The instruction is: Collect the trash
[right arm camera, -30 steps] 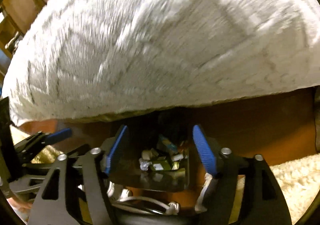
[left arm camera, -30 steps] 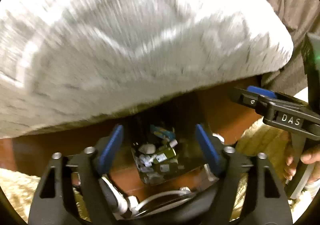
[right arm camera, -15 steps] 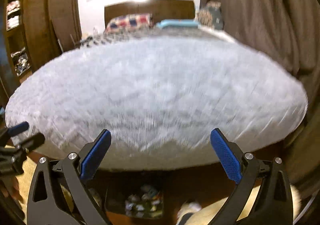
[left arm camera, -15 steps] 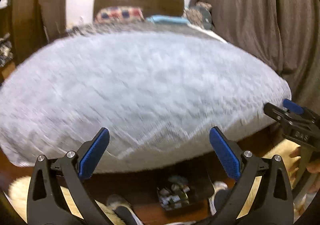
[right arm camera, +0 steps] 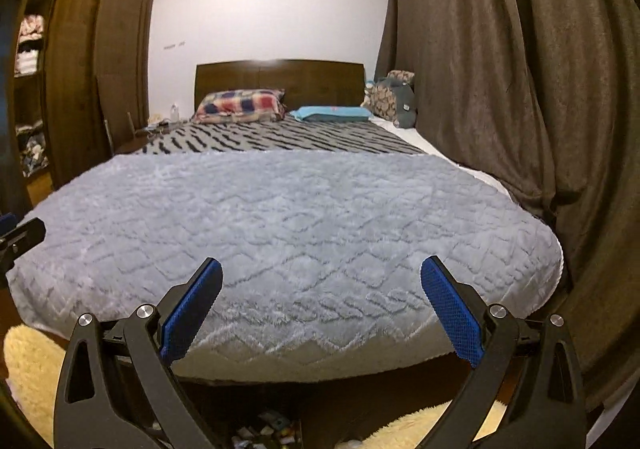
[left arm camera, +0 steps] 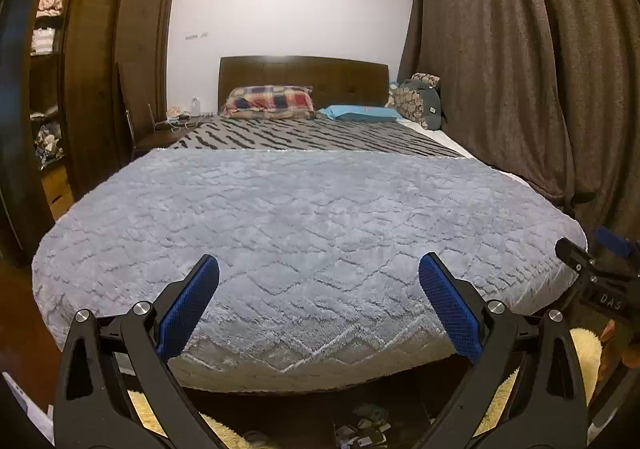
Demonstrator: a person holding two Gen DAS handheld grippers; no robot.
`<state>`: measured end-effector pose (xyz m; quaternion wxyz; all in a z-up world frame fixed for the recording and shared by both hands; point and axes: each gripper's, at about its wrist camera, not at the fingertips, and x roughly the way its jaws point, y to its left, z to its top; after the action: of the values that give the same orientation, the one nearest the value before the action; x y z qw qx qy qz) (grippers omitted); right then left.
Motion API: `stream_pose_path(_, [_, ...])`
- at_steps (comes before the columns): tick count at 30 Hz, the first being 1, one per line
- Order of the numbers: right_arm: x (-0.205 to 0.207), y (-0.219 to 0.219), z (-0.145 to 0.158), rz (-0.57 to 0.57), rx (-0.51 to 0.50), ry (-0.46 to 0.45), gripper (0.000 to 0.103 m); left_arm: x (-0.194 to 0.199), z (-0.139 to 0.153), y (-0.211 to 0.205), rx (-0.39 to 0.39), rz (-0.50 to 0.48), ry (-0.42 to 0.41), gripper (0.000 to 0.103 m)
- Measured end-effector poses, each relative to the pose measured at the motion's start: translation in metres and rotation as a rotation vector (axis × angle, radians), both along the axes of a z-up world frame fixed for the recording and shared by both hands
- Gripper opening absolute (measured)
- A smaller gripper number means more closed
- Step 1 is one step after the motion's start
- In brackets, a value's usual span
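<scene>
Our left gripper (left arm camera: pixel 318 299) is spread wide and empty, level over the foot edge of the bed (left arm camera: pixel 304 233); our right gripper (right arm camera: pixel 320 301) is likewise released and empty. The trash (left arm camera: pixel 362 431) sits in a bin on the floor below that edge. We should tilt down and pick one piece, slowly

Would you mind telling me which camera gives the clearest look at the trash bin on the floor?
Neither is good, but the left wrist view is slightly better: the trash bin shows part of its dark rim and scraps inside. The right wrist view catches only a cropped strip of its contents at the bottom edge.
</scene>
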<state>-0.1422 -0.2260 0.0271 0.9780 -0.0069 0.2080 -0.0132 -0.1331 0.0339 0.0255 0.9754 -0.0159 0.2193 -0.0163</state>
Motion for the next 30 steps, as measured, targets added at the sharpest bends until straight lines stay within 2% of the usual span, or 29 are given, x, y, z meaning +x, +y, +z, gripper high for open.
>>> stream_pose_path(15, [-0.022,-0.010,0.017,-0.018,0.038,-0.093,0.100,-0.019,0.016,-0.001,0.019,0.019,-0.050,0.095])
stream_pose_path(30, [-0.023,-0.015,0.015,-0.023,0.068,-0.109,0.100,-0.022,0.015,-0.005,0.032,0.019,-0.054,0.095])
